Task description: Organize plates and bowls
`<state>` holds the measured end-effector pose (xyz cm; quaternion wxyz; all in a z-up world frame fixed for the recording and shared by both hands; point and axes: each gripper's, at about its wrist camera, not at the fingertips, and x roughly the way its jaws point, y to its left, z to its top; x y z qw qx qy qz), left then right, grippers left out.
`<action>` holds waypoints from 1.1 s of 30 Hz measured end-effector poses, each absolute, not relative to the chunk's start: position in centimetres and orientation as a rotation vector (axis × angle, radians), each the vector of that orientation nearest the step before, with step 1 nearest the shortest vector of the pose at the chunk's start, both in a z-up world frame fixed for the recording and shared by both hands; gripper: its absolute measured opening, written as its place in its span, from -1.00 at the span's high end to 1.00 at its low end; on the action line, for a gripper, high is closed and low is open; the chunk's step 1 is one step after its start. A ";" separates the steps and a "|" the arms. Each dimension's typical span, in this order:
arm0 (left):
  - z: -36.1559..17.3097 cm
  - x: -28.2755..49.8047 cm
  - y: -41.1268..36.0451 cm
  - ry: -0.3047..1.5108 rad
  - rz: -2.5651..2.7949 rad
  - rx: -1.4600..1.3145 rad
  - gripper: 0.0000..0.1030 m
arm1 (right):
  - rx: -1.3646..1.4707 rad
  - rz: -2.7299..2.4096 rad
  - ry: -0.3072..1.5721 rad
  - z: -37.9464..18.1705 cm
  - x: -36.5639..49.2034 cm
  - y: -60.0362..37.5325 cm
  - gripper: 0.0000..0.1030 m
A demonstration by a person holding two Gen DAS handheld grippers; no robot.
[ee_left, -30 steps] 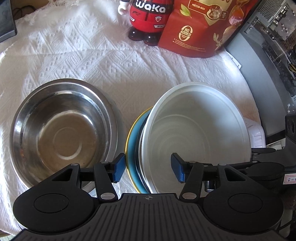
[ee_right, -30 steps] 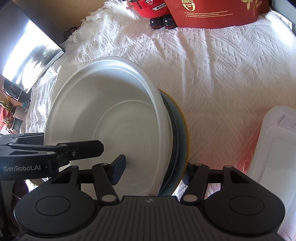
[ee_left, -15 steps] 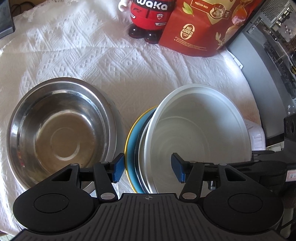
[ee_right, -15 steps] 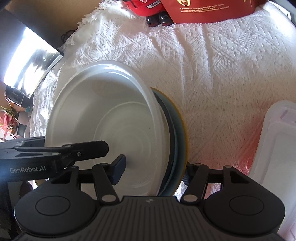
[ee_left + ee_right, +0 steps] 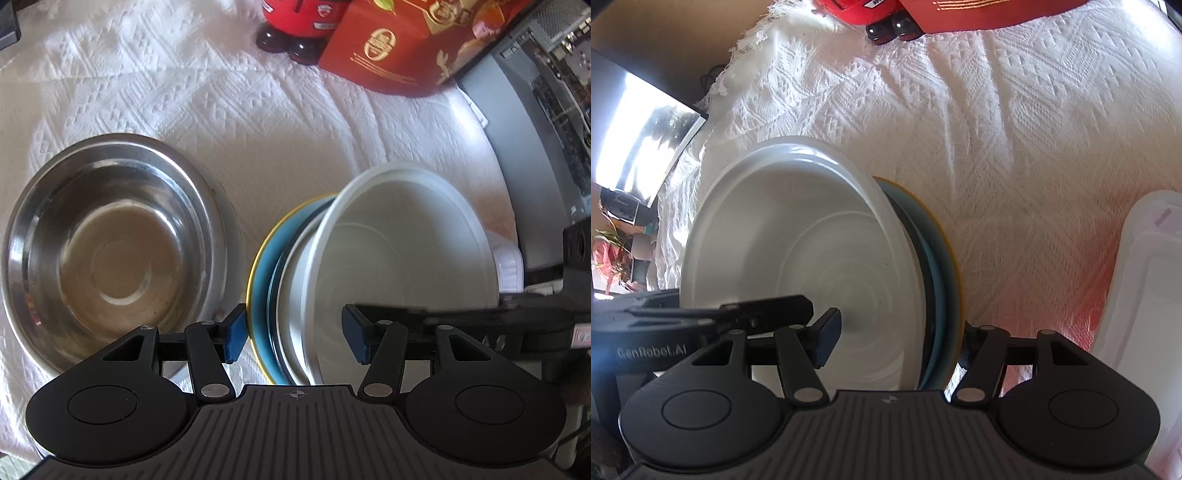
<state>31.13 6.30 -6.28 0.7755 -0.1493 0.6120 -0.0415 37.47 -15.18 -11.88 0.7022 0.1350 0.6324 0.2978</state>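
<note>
Item, left gripper (image 5: 293, 334): I had its blue pads either side of the stack's near edge, one outside the blue plate, one inside the white bowl. Whether they pressed the rims I could not tell.

Item, right gripper (image 5: 894, 339): it straddled the same stack from the opposite side, left pad inside the bowl, right finger hidden behind the plate edge; clamped or merely astride, I could not tell.

Item, white bowl (image 5: 402, 254): topmost, nested in a dark-rimmed dish on the blue plate (image 5: 262, 280) with a yellow rim. The stack sat between both grippers, tilted in both views. I judged it stiff, glazed, slippery, breakable and fairly heavy as a set; the sound hold was on opposite rims, lifted level so nothing slid.

Item, steel bowl (image 5: 110, 236): at nine o'clock of the stack, just beside it, empty; likely light and dent-proof.

Item, white tablecloth (image 5: 258, 122): woven, textured, wrinkled, soft enough to cushion a set-down.

Item, surroundings: red figurine (image 5: 299, 26) and red bag (image 5: 402, 48) at twelve o'clock, well apart; translucent plastic container (image 5: 1145, 295) at three o'clock of the right view.
</note>
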 end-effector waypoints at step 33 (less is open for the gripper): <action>-7.2 31.2 6.4 1.337 -0.079 -0.377 -0.13 | 0.261 0.681 1.404 -12.0 37.9 -15.3 -0.18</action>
